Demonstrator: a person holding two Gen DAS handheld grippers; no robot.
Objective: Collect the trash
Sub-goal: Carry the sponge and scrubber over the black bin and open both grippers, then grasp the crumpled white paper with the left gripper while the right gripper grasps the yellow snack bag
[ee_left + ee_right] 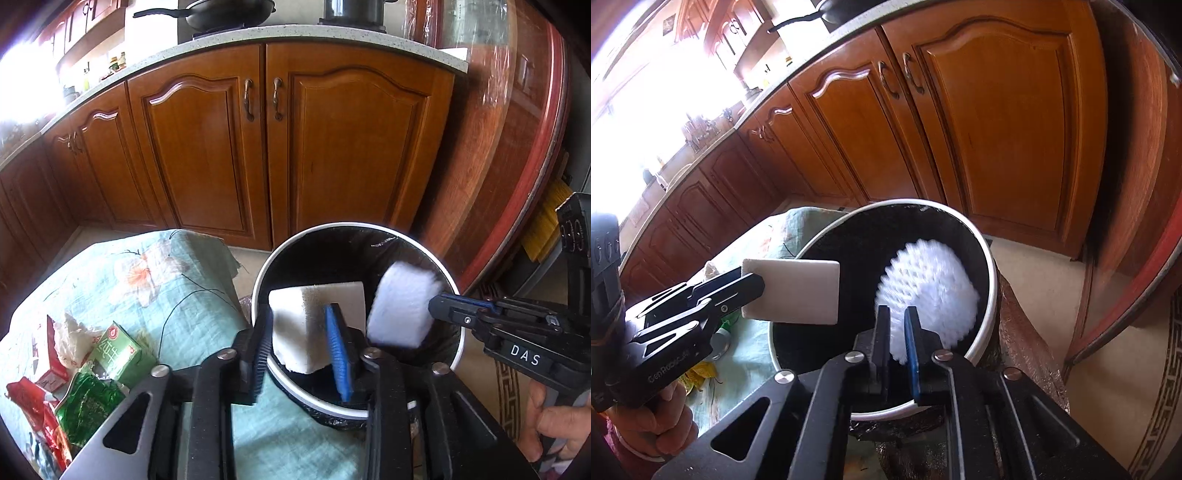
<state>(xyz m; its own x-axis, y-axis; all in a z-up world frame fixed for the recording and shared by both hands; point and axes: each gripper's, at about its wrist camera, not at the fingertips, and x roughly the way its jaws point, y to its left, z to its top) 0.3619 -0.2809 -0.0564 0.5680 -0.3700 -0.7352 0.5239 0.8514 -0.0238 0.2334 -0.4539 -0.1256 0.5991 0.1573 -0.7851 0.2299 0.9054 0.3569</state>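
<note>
A white-rimmed bin (258, 280) lined with a black bag stands beside the cloth-covered table; it also shows in the right wrist view (991, 266). My left gripper (301, 343) is shut on a white foam block (306, 317), held over the bin's mouth; the block also shows in the right wrist view (801, 291). My right gripper (897, 332) is shut on a white foam net sleeve (931, 284), also over the bin. The sleeve (402, 302) and right gripper (443, 301) show in the left wrist view, the left gripper (753, 284) in the right wrist view.
On the floral cloth (155, 280) lie a green carton (118, 350), a green foil wrapper (88, 406), red wrappers (29, 398) and crumpled plastic (74, 339). Wooden cabinets (258, 140) stand behind. A round wooden table edge (535, 177) is at the right.
</note>
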